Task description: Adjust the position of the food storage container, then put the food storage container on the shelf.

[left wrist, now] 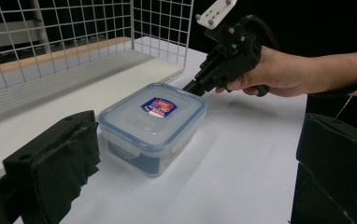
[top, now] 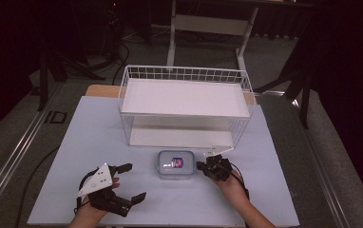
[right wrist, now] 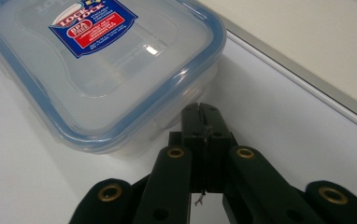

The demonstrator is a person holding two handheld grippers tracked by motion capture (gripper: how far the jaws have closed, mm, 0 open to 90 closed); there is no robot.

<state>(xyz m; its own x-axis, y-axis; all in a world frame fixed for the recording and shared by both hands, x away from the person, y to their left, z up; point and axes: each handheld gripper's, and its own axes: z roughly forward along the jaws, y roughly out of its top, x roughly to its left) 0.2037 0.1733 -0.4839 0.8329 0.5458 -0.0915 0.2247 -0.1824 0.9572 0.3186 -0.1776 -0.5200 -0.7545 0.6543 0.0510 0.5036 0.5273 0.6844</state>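
A clear plastic food box (top: 174,165) with a blue-rimmed lid and a red and blue label lies on the white table, just in front of the wire rack. The same box (left wrist: 152,125) sits ahead of my left gripper's wide-apart jaws. My left gripper (top: 135,181) is open, down-left of the box, with nothing between its jaws. My right gripper (top: 200,165) is shut, its tip at the box's right side. In the right gripper view the closed gripper tip (right wrist: 203,113) sits right at the box (right wrist: 102,70), near its side flap. Contact is unclear.
A white wire rack (top: 185,106) with an upper shelf and a lower shelf stands behind the box. The white tabletop (top: 75,152) reaches left and toward the front edge. A desk frame (top: 213,28) stands on the floor beyond the table.
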